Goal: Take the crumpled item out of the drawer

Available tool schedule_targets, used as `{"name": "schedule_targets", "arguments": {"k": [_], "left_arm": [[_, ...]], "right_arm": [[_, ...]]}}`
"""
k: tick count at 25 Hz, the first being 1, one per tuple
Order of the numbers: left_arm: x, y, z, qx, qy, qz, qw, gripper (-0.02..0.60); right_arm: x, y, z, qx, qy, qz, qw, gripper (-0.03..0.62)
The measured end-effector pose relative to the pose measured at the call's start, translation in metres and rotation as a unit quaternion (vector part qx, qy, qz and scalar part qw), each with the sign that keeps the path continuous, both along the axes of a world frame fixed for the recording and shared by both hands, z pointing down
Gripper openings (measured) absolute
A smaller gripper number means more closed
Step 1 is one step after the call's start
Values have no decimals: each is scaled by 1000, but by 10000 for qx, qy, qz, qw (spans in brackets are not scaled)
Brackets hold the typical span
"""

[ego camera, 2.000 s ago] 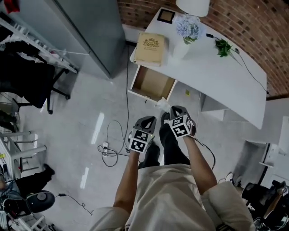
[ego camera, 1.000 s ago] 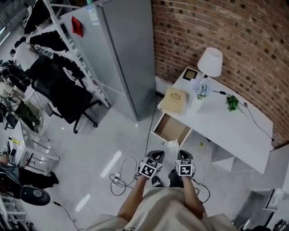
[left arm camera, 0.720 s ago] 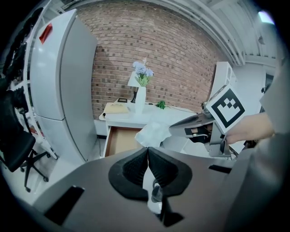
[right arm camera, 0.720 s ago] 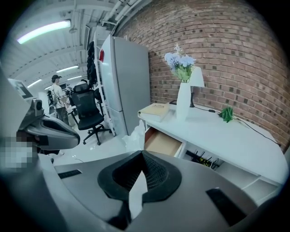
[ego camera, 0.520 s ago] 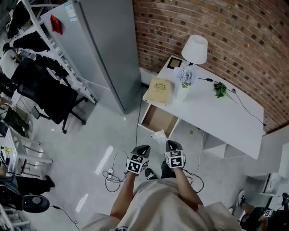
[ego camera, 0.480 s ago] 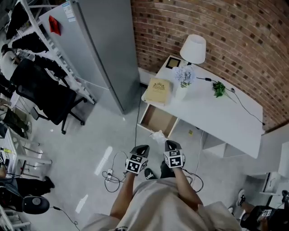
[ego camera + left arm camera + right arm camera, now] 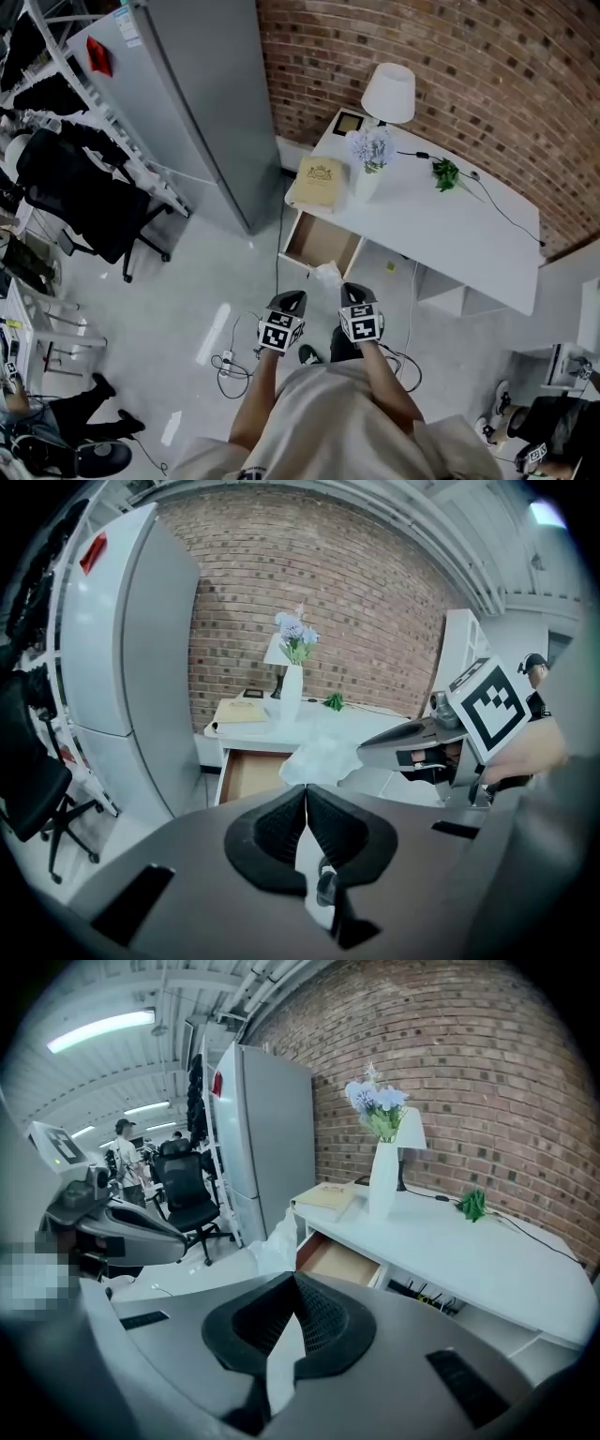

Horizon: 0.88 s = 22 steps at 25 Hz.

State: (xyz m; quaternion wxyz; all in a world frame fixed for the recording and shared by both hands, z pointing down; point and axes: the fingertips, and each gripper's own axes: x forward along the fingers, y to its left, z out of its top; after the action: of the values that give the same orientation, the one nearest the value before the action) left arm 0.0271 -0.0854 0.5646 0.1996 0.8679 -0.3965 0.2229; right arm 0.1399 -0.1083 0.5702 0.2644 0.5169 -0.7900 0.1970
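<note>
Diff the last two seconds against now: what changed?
The person backed away from the desk, carrying the crumpled white item farther from the drawer; both grippers moved back too. Nothing was grabbed or released. Unchanged: the right gripper has its tongs shut on the item, the left gripper is shut and empty, and the drawer is open.

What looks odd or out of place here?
The wooden drawer of the white desk stands pulled open and looks empty. The crumpled white item is off the desk, pinched in the right hand-held gripper.
</note>
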Motion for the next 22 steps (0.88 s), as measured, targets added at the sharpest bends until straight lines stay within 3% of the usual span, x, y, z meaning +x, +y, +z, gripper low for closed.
{"name": "schedule_targets", "arguments": {"k": [12,22], "left_arm": [[15,-3,-1,22,-74,155,9998,17],[3,-5,1,-21,-150,-97,9998,17]], "right_arm": [[20,4,-4,-13,-79,205,9998,25],[18,4,-4,-26,-128,136,9998,25]]}}
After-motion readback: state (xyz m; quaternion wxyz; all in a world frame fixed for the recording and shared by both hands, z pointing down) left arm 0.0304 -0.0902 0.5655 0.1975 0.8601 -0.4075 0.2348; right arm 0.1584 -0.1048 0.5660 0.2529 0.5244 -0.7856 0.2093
